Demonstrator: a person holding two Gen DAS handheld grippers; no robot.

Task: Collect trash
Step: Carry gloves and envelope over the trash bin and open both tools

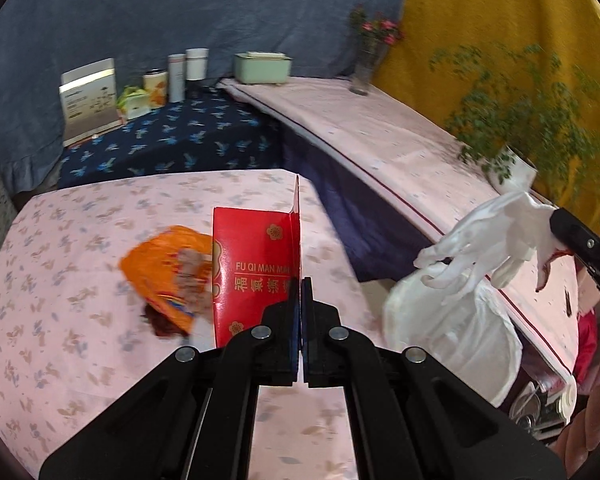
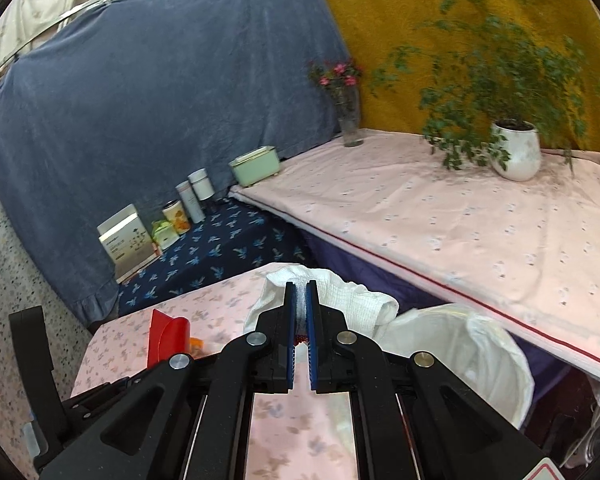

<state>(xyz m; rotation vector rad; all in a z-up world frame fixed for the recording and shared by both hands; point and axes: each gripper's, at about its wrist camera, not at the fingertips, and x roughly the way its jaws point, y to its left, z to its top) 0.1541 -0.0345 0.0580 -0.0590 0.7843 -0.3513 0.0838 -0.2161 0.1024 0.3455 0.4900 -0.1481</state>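
Note:
My left gripper point(image 1: 301, 280) is shut on a red paper box point(image 1: 256, 264) with gold lettering, held upright above the pink floral table point(image 1: 60, 280). An orange snack wrapper point(image 1: 168, 276) lies on the table just left of the box. My right gripper point(image 2: 300, 286) is shut on a white glove point(image 2: 352, 300); in the left wrist view the glove point(image 1: 488, 240) hangs over a bin lined with a white bag point(image 1: 452, 320). The bin point(image 2: 468, 352) sits right of the table. The red box point(image 2: 168, 336) also shows in the right wrist view.
A long pink-covered table point(image 2: 460, 220) runs along the right with a potted plant point(image 2: 516, 152) and a flower vase point(image 2: 348, 120). A dark blue floral surface point(image 1: 172, 140) at the back holds cans, boxes and a mint container point(image 1: 264, 66).

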